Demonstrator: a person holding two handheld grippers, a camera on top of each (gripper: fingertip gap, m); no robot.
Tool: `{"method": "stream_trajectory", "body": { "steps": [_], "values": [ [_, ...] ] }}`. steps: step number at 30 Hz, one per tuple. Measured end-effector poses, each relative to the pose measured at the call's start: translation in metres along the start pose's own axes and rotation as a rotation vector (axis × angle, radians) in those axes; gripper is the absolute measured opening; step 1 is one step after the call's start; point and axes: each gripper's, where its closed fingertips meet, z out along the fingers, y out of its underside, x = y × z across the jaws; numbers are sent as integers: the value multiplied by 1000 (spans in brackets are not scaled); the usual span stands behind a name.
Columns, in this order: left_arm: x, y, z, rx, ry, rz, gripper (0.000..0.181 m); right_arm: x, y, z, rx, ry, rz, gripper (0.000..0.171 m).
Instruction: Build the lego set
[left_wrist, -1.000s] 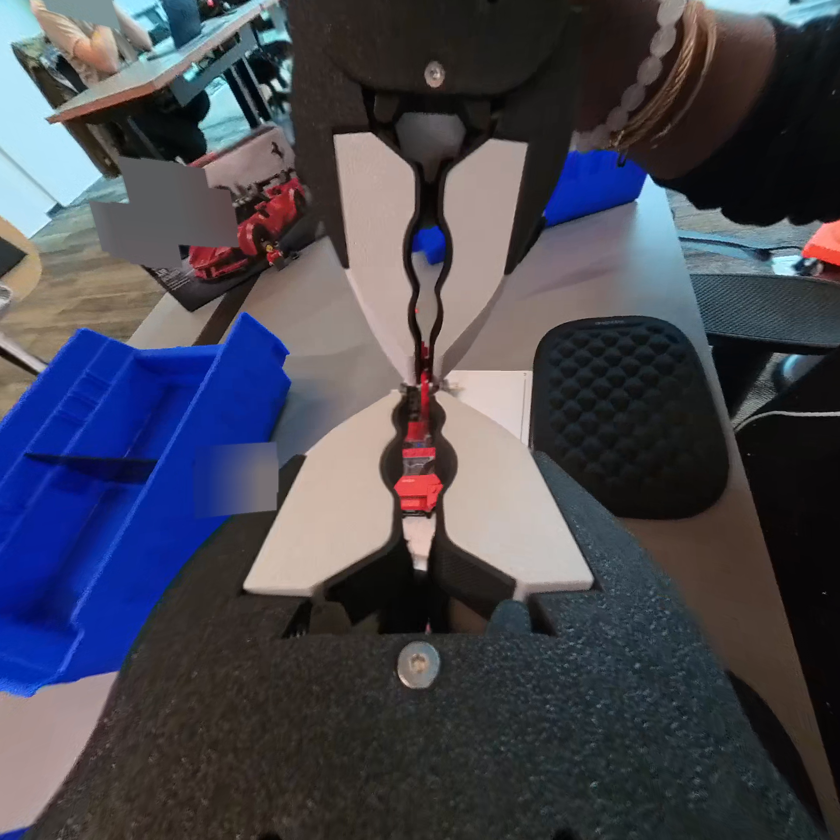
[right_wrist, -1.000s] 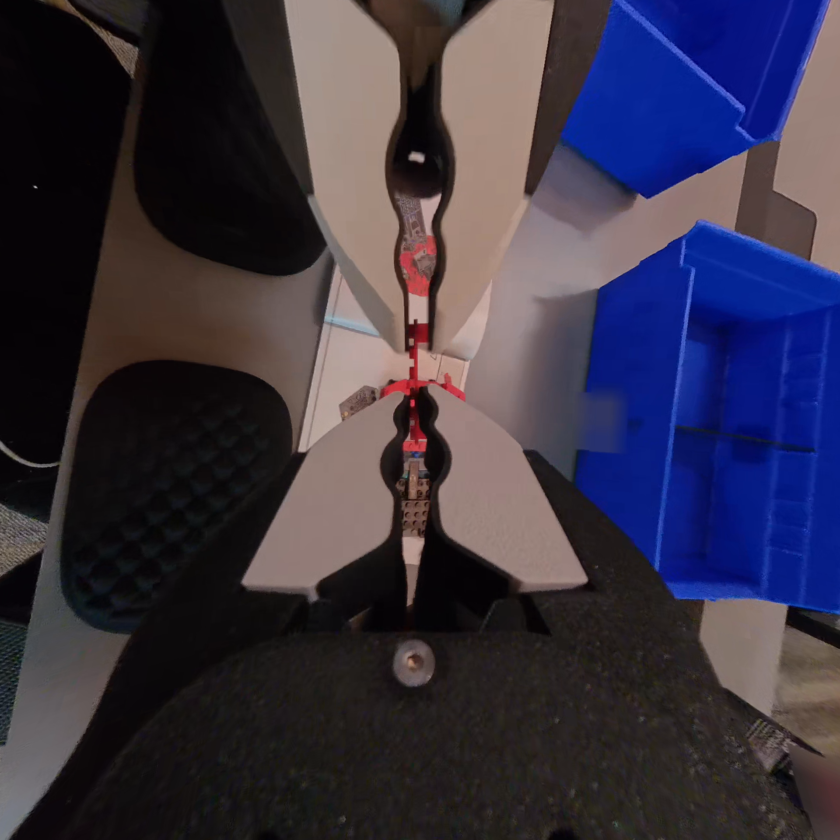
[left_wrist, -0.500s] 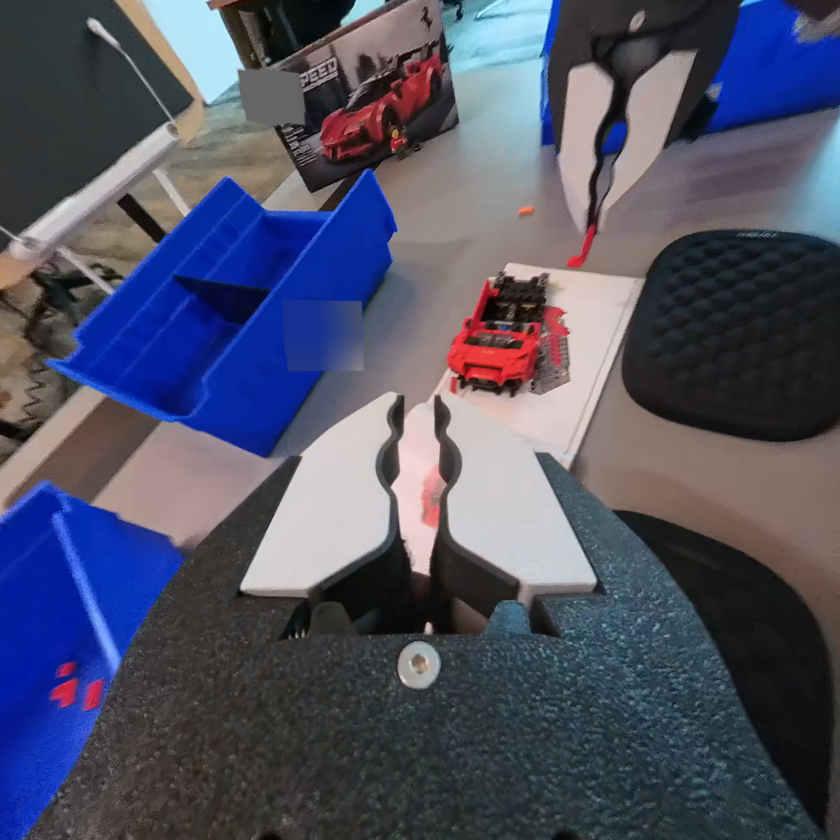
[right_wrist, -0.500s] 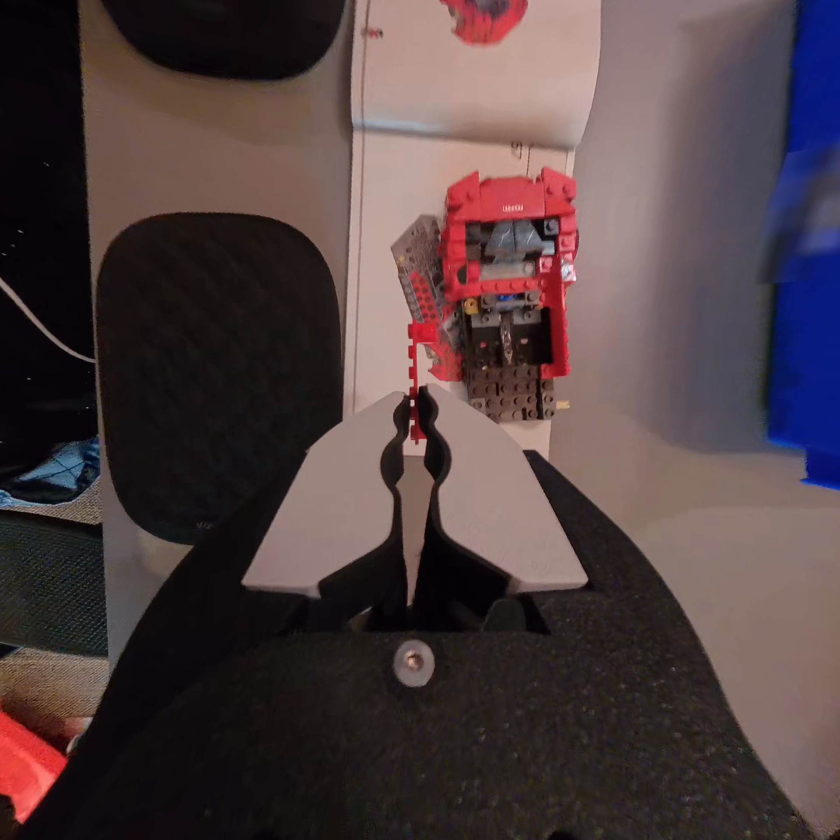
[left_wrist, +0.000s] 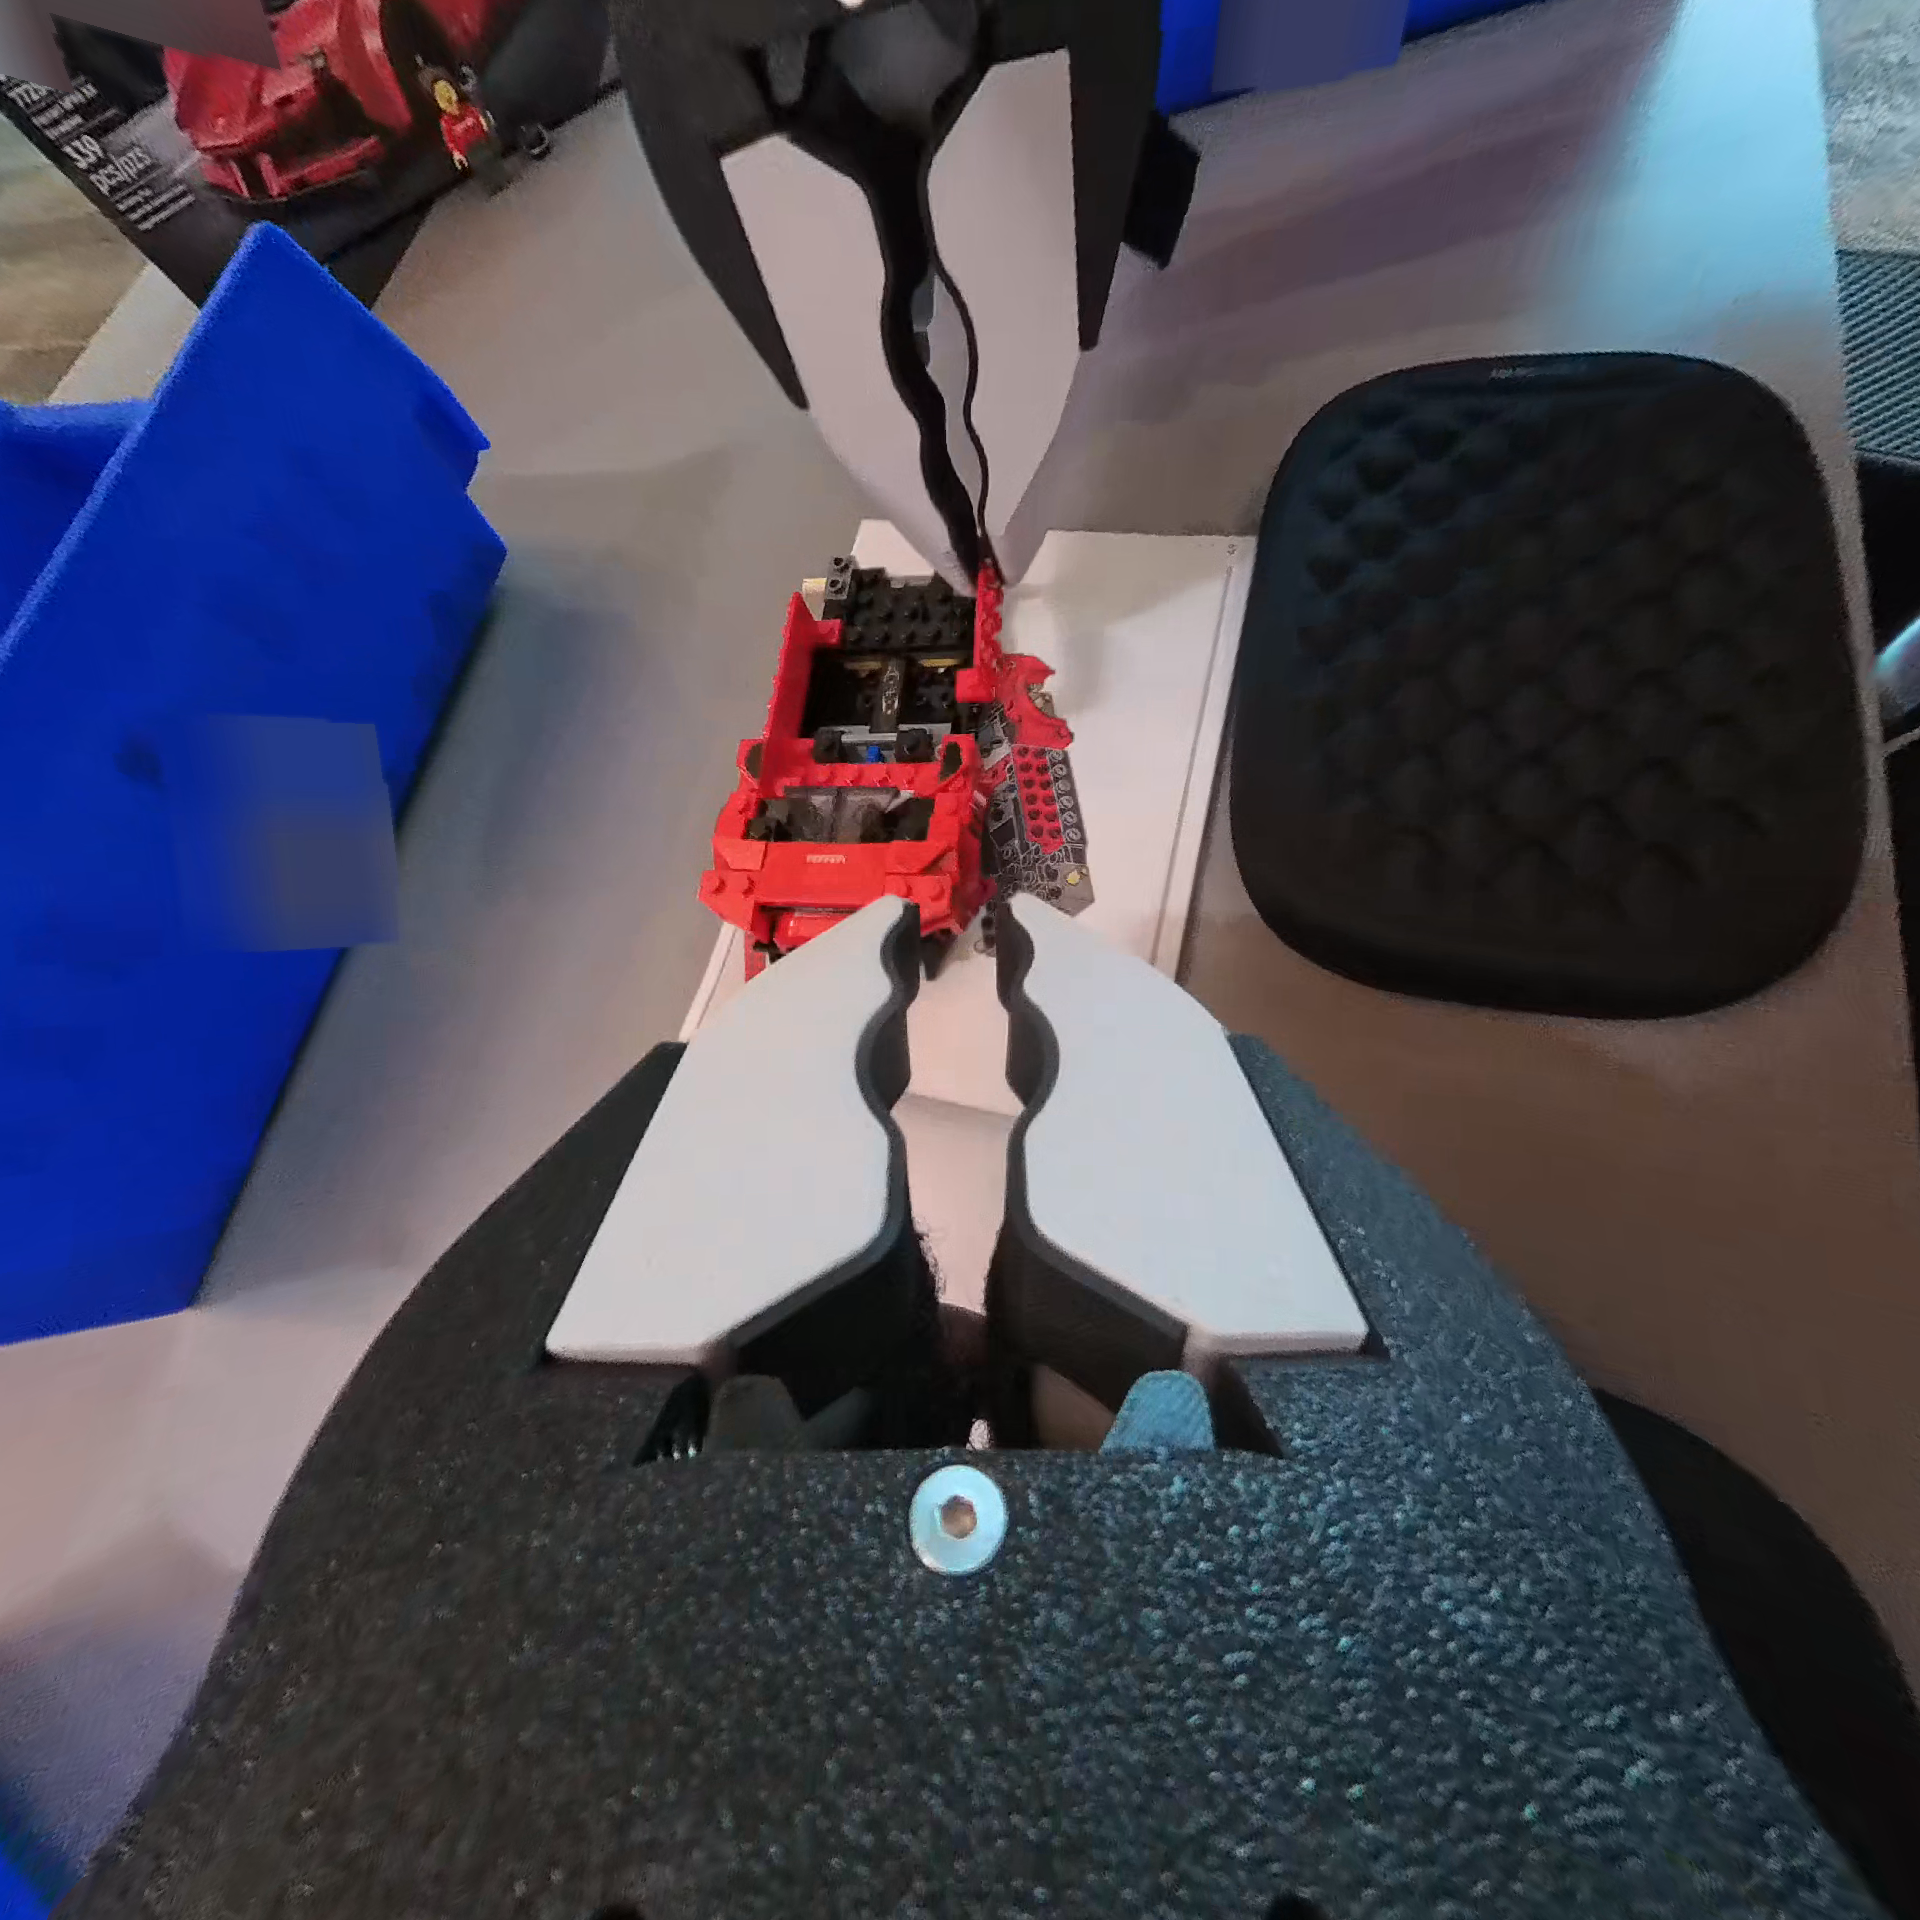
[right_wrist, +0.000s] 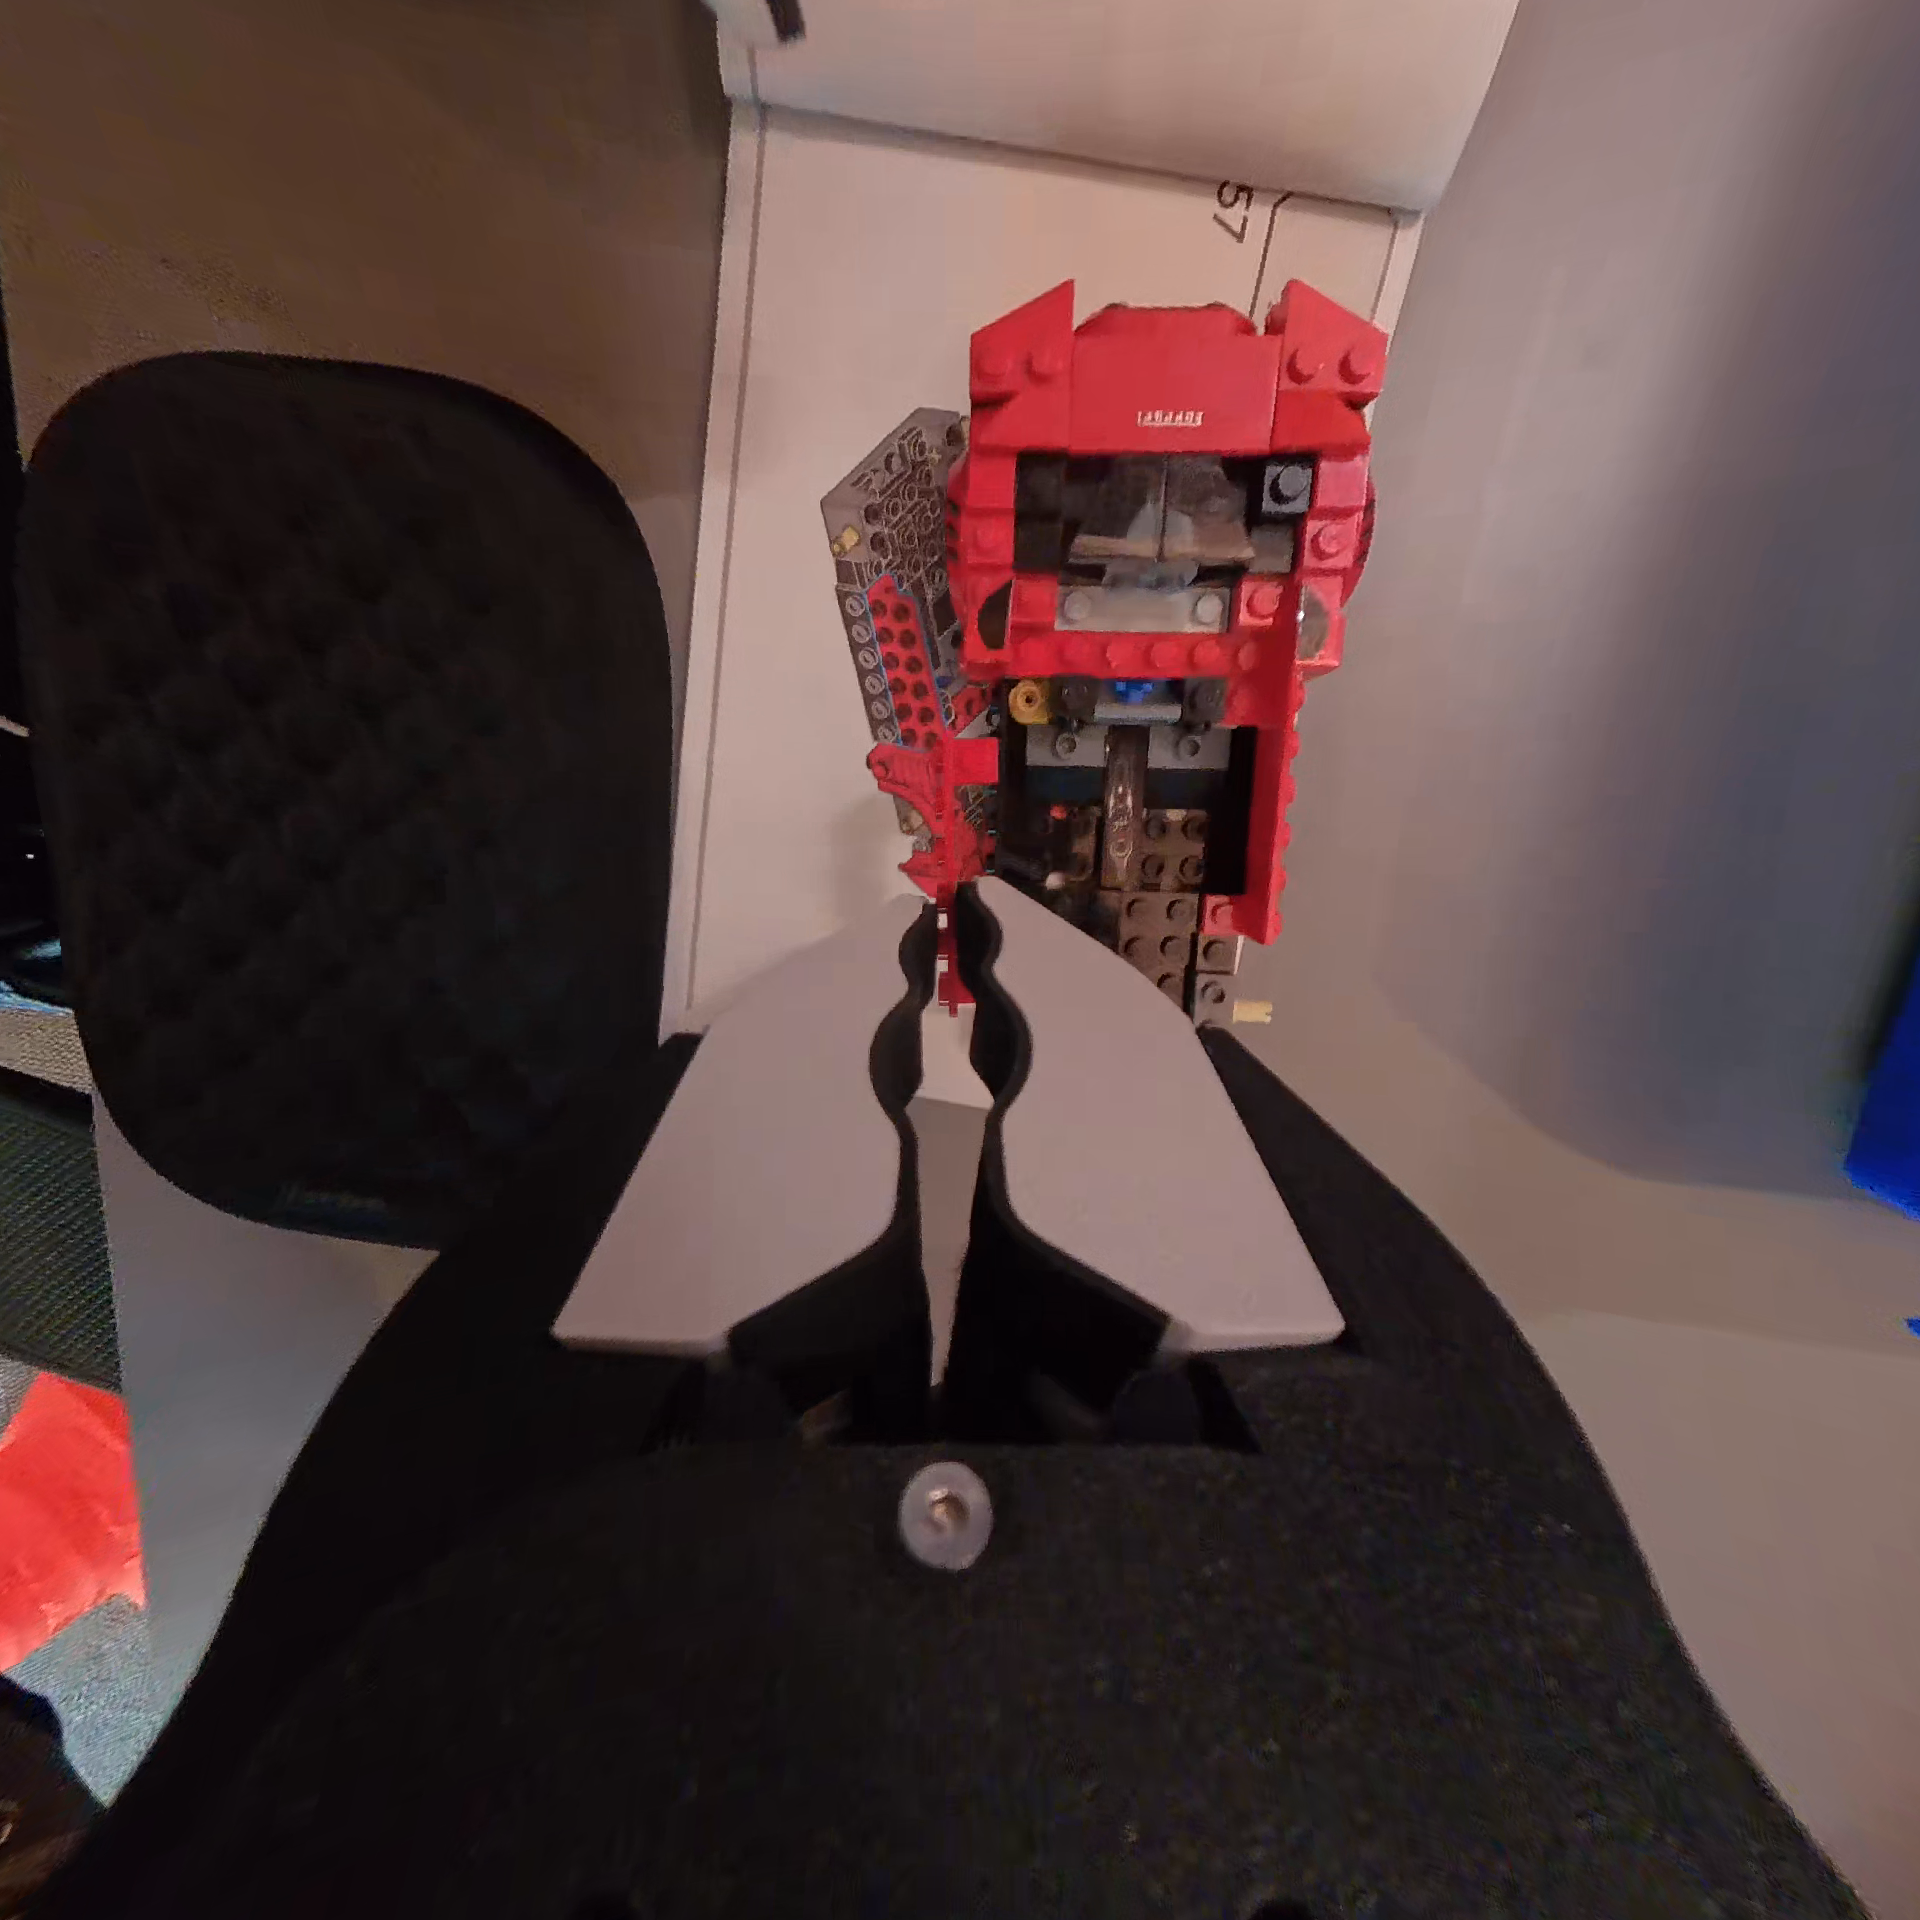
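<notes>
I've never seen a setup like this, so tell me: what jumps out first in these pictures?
A half-built red Lego car sits on an open instruction booklet at the table's middle. The right hand-held gripper pinches a thin red Lego strip at the car's side, while the left hand-held gripper waits open near its front. A blue bin and a black quilted pad flank the booklet.

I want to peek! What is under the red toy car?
The red brick car sits on an open white instruction booklet lying on the grey table. The page part beneath it is hidden.
</notes>
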Motion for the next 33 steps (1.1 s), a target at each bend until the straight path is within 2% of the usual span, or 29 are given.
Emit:
{"method": "stream_trajectory", "body": {
  "steps": [6, 10, 20, 33],
  "values": [
    [-4, 2, 15, -33, -44, 44, 18, -3, -2, 7, 44, -26, -13, 4],
    [-2, -3, 23, -17, -36, 78, 20, 0, -3, 8, 56, 21, -30, 4],
    [-3, -7, 33, -9, -34, 121, 8, 5, -10, 8, 39, 35, -44, 4],
    [-7, -7, 35, 13, -16, 101, 8, 14, -6, 13, 48, -10, -10, 4]
  ]
}}
